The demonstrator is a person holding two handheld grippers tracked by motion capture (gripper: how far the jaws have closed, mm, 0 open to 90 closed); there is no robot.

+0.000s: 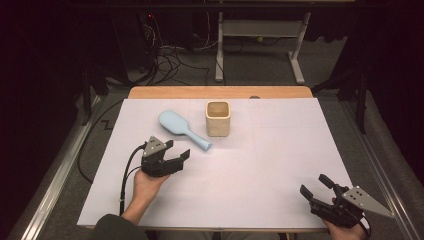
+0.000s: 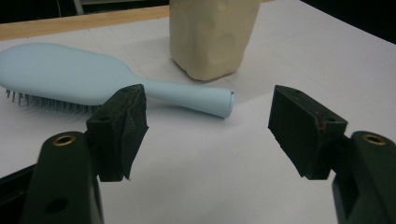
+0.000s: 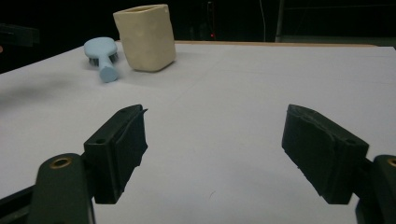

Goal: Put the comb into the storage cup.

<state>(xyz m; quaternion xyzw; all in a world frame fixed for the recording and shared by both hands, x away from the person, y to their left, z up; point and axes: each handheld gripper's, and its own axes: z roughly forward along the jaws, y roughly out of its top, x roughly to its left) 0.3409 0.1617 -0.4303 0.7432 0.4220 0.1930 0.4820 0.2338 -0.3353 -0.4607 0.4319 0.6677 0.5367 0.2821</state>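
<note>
1 hairbrush (image 1: 179,128), 1 cup (image 1: 218,118), 1 table (image 1: 280,165), 2 tools: left (image 1: 177,152), right (image 1: 315,186).

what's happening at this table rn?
A person holds a hand-held gripper in each hand over a white-covered table. The left hand-held gripper is open and empty, pointed at the handle end of a light blue hairbrush, close to it but not touching. The brush lies bristles down beside a cream square cup that stands upright. The right hand-held gripper sits open near the table's near right corner, far from both things. Nothing has been picked up.
</note>
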